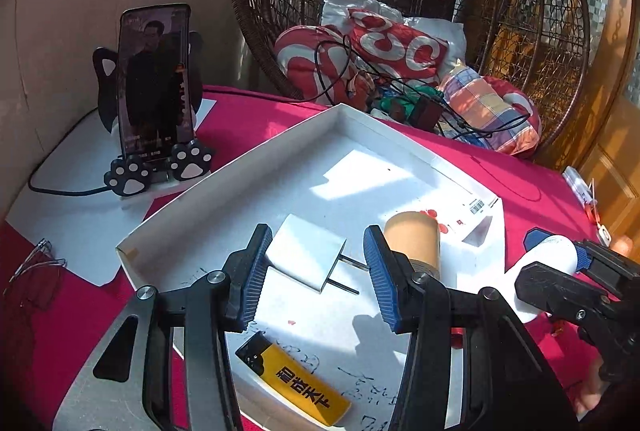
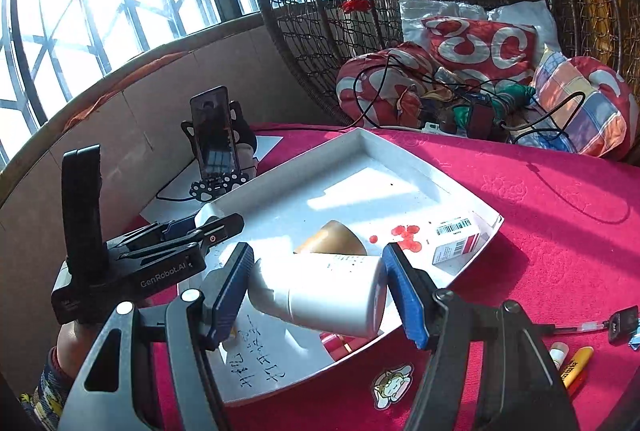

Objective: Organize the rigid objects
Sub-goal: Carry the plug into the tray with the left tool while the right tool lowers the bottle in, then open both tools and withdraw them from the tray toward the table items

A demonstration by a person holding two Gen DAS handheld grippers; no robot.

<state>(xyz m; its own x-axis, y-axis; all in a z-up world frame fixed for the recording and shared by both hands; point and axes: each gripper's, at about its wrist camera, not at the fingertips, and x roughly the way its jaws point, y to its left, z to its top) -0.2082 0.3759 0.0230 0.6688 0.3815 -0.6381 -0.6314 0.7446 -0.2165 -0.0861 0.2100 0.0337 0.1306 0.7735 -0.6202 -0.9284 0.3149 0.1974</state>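
Left wrist view: left gripper (image 1: 318, 273) hangs over the white tray (image 1: 224, 179), jaws spread wide and holding nothing. Between them on the tray floor lies a white plug adapter (image 1: 306, 257). A brown cup (image 1: 414, 241) and a yellow lighter (image 1: 296, 381) are also in the tray.

Right wrist view: right gripper (image 2: 318, 291) is clamped on a white bottle (image 2: 320, 295), held sideways above the tray's near edge. A small carton (image 2: 456, 241) sits in the tray corner. Another lighter (image 2: 576, 371), a small tube (image 2: 559, 351) and a key (image 2: 620, 321) lie on the red cloth (image 2: 540, 199), outside. Judgement: partly done; bottle unplaced, loose items remain.
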